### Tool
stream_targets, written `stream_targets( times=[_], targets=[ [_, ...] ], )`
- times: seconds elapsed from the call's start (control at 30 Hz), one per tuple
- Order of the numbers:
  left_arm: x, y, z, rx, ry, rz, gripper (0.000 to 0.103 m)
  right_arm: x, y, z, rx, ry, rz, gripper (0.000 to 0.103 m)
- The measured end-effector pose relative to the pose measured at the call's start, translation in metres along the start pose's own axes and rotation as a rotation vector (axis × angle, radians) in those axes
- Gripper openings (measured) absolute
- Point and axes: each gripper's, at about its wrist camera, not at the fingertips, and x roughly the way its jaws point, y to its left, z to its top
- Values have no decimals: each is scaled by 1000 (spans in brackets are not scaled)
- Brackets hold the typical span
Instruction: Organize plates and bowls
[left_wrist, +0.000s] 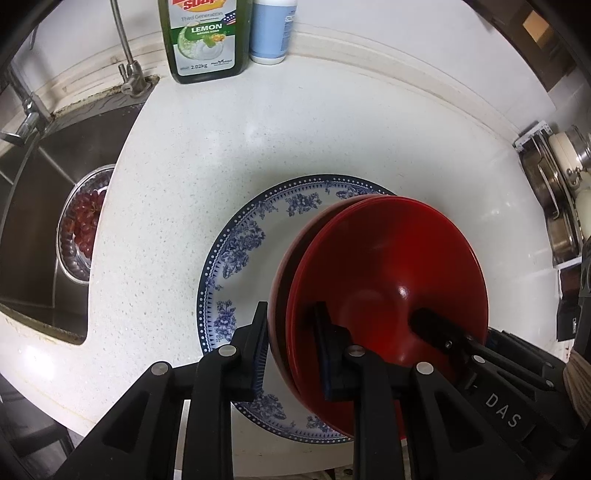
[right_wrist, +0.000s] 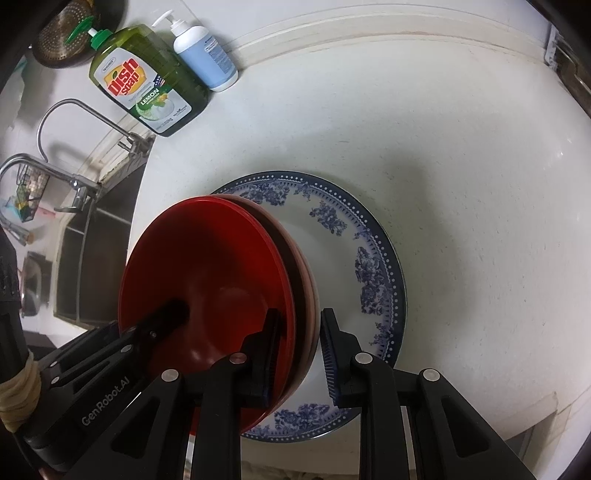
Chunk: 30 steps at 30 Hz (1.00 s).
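A stack of red bowls (left_wrist: 388, 258) sits on a blue-and-white floral plate (left_wrist: 251, 236) on the white counter. My left gripper (left_wrist: 291, 339) straddles the stack's left rim, one finger outside and one inside; the jaws stand apart and I see a gap to the outer finger. My right gripper (right_wrist: 301, 350) straddles the stack's right rim (right_wrist: 291, 295) the same way, its outer finger clear of the bowls. The plate (right_wrist: 369, 258) lies flat under the stack. Each gripper also shows in the other's view, reaching into the top bowl.
A steel sink (left_wrist: 44, 192) lies to the left with a metal bowl of red fruit (left_wrist: 83, 229) in it, and a faucet (right_wrist: 66, 177). A green dish soap bottle (right_wrist: 144, 81) and a blue pump bottle (right_wrist: 207, 55) stand at the back. Metal cookware (left_wrist: 557, 192) stands at the right.
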Motion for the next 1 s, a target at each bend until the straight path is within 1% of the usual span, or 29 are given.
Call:
stream_targets(
  times=[0.07, 0.13, 0.17, 0.2, 0.23, 0.3, 0.37, 0.43, 0.47, 0.5, 0.53, 0.6, 0.67, 0.73, 0.83, 0.93, 1.0],
  targets=[
    [-1, 0, -1, 7, -13, 0, 31, 0, 0, 0, -8, -7, 1, 25],
    [-7, 0, -3, 9, -50, 25, 46, -4, 1, -1, -23, -30, 0, 26],
    [-11, -1, -4, 16, -75, 36, 48, -6, 3, -1, -30, -43, -4, 29],
    [-16, -1, -5, 24, -96, 46, 49, -12, 4, -2, -39, -66, -12, 35],
    [-22, -1, -6, 30, -120, 56, 53, -17, 5, -3, -43, -88, -20, 38],
    [-37, -2, -12, 44, -185, 87, 60, -32, 7, -8, -56, -145, -63, 49],
    [-53, -4, -19, 52, -254, 115, 66, -47, 8, -13, -54, -193, -85, 52],
    [-68, -6, -26, 61, -319, 127, 75, -66, 8, -23, -59, -256, -106, 57],
    [-76, -9, -33, 73, -357, 131, 78, -75, 9, -28, -63, -289, -120, 61],
    [-83, -13, -40, 86, -393, 136, 82, -84, 8, -33, -68, -327, -137, 65],
    [-90, -17, -48, 100, -427, 139, 85, -94, 8, -40, -76, -377, -156, 68],
    [-102, -21, -62, 113, -476, 145, 87, -112, 5, -53, -87, -471, -177, 76],
    [-113, -23, -77, 104, -520, 139, 87, -124, 2, -64, -88, -531, -180, 79],
    [-122, -24, -95, 78, -554, 122, 88, -135, -5, -80, -85, -587, -188, 80],
    [-133, -29, -128, 60, -616, 143, 91, -145, -15, -105, -89, -641, -191, 80],
    [-137, -39, -165, 70, -649, 199, 91, -153, -21, -133, -115, -678, -194, 80],
    [-139, -43, -186, 71, -664, 209, 92, -158, -25, -156, -142, -689, -202, 80]
  ],
)
